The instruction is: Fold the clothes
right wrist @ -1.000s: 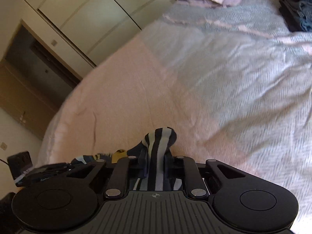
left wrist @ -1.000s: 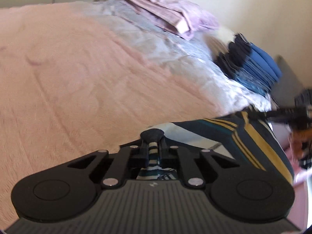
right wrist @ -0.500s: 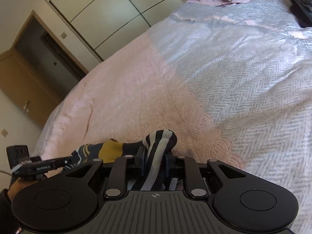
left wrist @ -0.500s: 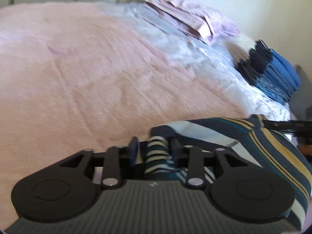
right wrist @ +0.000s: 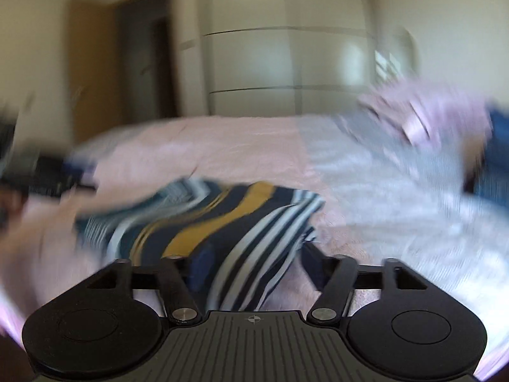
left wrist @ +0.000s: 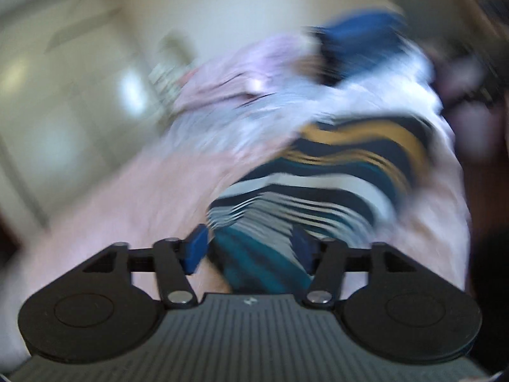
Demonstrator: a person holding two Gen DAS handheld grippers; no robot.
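Note:
Both views are blurred by motion. A striped garment [left wrist: 318,175] in navy, white, teal and mustard lies on the pink bedspread [left wrist: 143,197]. In the left wrist view my left gripper [left wrist: 251,245] has its jaws opening, with the garment's teal end lying loose between the blue pads. In the right wrist view the same garment [right wrist: 206,219] runs back between the spreading fingers of my right gripper [right wrist: 254,261], also opening, with a gap beside the cloth on the right. The other gripper shows as a dark smear at the left edge there.
The bedspread [right wrist: 222,140] turns from pink to pale blue-white on the right. A lilac clothes pile [right wrist: 429,111] and a stack of blue folded clothes [right wrist: 496,159] lie at its far side. A wardrobe [right wrist: 286,57] and a brown door [right wrist: 140,63] stand behind.
Both grippers were shut on bunched ends of the striped garment; now their jaws stand apart and the cloth lies spread on the bed. Both views have rolled and swung sharply.

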